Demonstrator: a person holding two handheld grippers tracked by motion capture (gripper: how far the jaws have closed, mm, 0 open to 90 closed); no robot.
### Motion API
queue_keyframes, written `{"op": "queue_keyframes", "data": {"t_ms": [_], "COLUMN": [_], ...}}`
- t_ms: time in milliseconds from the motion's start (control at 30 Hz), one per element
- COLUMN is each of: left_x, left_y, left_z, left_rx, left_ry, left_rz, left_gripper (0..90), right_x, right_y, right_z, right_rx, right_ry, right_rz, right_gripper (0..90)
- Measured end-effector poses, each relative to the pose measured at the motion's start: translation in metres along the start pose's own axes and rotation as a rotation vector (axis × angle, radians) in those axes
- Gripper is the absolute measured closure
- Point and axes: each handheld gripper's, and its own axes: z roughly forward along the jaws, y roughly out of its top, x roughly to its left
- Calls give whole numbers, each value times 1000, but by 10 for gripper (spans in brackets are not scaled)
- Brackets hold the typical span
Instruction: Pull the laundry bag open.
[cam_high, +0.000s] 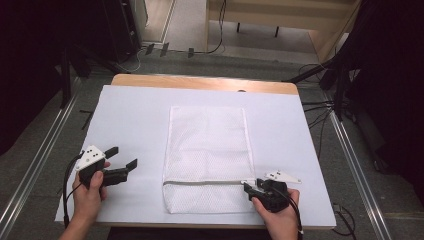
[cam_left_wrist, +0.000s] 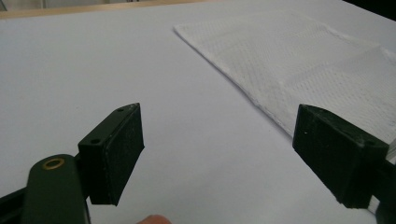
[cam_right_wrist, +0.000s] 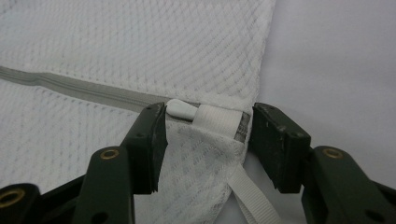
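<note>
— Where is the bag, and where are your grippers around it?

— The white mesh zip-up laundry bag (cam_high: 207, 157) lies flat in the middle of the white-covered table (cam_high: 135, 120), long side running from near to far. Its grey zipper line (cam_high: 202, 182) crosses it left to right close to the near end. My right gripper (cam_high: 255, 188) is at the bag's near right corner, right where the zipper ends.

— What does that gripper have between its jaws?

— In the right gripper view the small white plastic zipper pull (cam_right_wrist: 181, 109) and the white fabric tab (cam_right_wrist: 218, 119) at the zipper's end sit in the gap. The jaws stand partly apart, one on each side of that corner, and I cannot tell whether either pad is pressing on the mesh. A white ribbon loop (cam_right_wrist: 252, 196) hangs from the corner toward me.

— And your left?

— My left gripper (cam_high: 121, 159) is well to the left of the bag, over bare table, jaws spread wide with nothing between them. In the left gripper view the bag's edge (cam_left_wrist: 261, 100) runs past just beyond the right-hand jaw.

— Any writing or label?

— None that I can read on the bag, the tab or the grippers.

— What lies around the table?

— Grey floor, black cables (cam_high: 320, 107) at the right, and a pale wooden bench (cam_high: 280, 15) far off.
</note>
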Motion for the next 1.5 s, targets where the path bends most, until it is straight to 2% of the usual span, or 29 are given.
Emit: {"op": "queue_keyframes", "data": {"t_ms": [67,200,267,367,467,533,567,667,700,767,867,1033,1100,1133,1167,1200,1300,1400,1467,1500], "left_x": [0,-3,-5,-9,-17,-24,-27,-40,-46,-60,-85,-127,-140,-140,-152,-158,-170,-177,-179,-179], "left_y": [0,1,2,3,4,6,7,11,13,17,22,27,26,26,24,22,19,19,21,21], "left_z": [0,-1,0,4,7,8,8,12,15,20,31,56,64,64,74,81,92,96,98,98], "left_rx": [2,-4,-2,-1,2,1,1,-1,-1,5,34,78,94,94,113,132,165,171,168,168], "left_ry": [-1,-9,-19,-33,-43,-57,-66,-103,-119,-153,-213,-324,-351,-351,-389,-399,-392,-396,-406,-406], "left_rz": [0,5,7,11,19,24,24,15,12,25,64,82,104,104,115,124,130,124,128,128], "left_gripper": [166,166,166,166,166,166,166,167,167,167,173,210,231,236,245,251,353,424,442,447], "right_x": [2,3,2,1,10,17,17,14,12,7,9,21,24,25,26,26,24,17,13,13], "right_y": [-1,-8,-13,-14,-15,-17,-17,-16,-15,-14,-12,-7,-5,-5,-4,-3,-3,-5,-5,-5], "right_z": [0,-8,-14,-15,-11,-9,-9,-10,-11,-11,-12,-20,-24,-25,-27,-28,-27,-23,-20,-20], "right_rx": [-4,9,15,13,16,15,17,14,13,16,6,-78,-115,-132,-149,-153,-141,-98,-77,-77], "right_ry": [-15,-8,-22,-34,-92,-146,-151,-173,-164,-118,-95,-77,-66,-58,-50,-46,-51,-52,-44,-44], "right_rz": [-18,-11,-26,-19,-74,-119,-112,-86,-78,-58,-60,-101,-118,-122,-128,-128,-117,-76,-43,-43], "right_gripper": [471,465,476,490,492,521,539,752,834,897,900,900,900,900,900,900,900,900,879,879]}}
